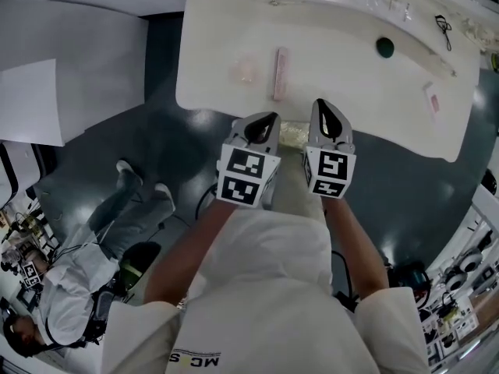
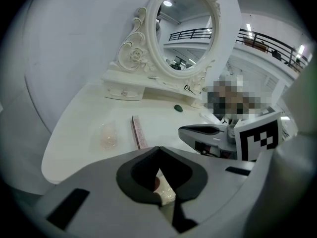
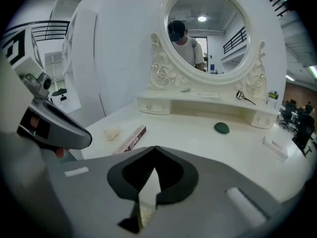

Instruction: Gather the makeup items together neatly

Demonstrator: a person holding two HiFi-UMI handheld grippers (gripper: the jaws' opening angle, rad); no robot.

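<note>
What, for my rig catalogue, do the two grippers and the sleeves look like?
Both alike: the left gripper and right gripper have pale grey shells, black pads and a cube of black-and-white square markers. The person wears short white sleeves.

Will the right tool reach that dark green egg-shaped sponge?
Probably yes: the dark green egg-shaped sponge lies alone on the white tabletop, nothing between it and the right tool.
</note>
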